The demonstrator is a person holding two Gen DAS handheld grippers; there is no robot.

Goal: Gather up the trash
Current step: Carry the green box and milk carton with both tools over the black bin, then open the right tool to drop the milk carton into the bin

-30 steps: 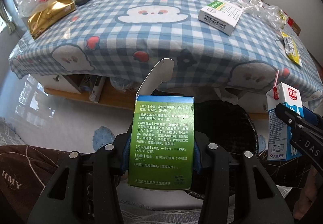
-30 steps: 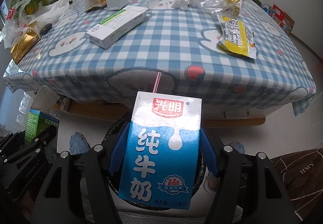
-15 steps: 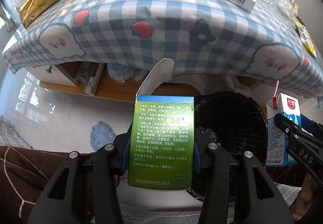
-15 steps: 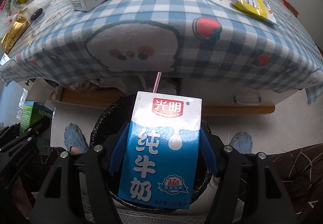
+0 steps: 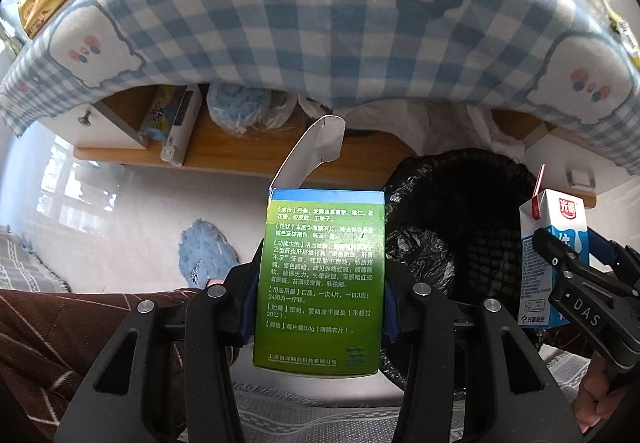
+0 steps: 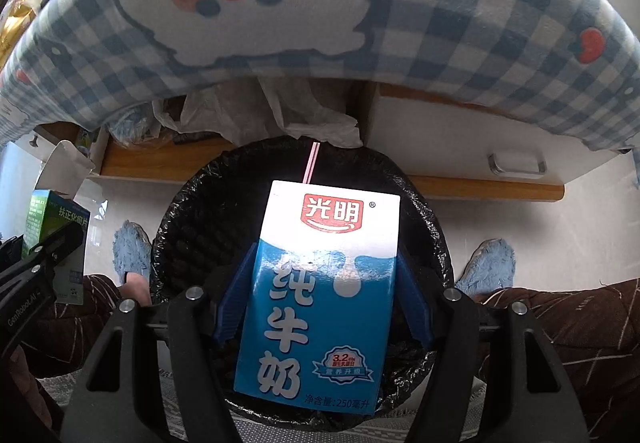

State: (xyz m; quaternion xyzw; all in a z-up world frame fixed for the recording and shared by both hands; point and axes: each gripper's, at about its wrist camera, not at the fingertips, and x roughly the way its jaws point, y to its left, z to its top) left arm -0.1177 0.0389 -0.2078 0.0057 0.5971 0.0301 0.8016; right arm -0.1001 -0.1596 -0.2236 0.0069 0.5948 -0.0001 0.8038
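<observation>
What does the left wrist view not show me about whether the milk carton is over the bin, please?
Observer: In the right wrist view, the milk carton sits directly above the mouth of the black-lined bin, held by the right gripper.
Operator: Thank you. Is there anything in the bin already?
Observer: The inside that shows looks like bare black liner, though the carton hides the middle.
Operator: Where is my green box relative to the bin from that side?
Observer: The green box is off to the left of the bin's rim, not above its opening, clamped in the left gripper.
</observation>
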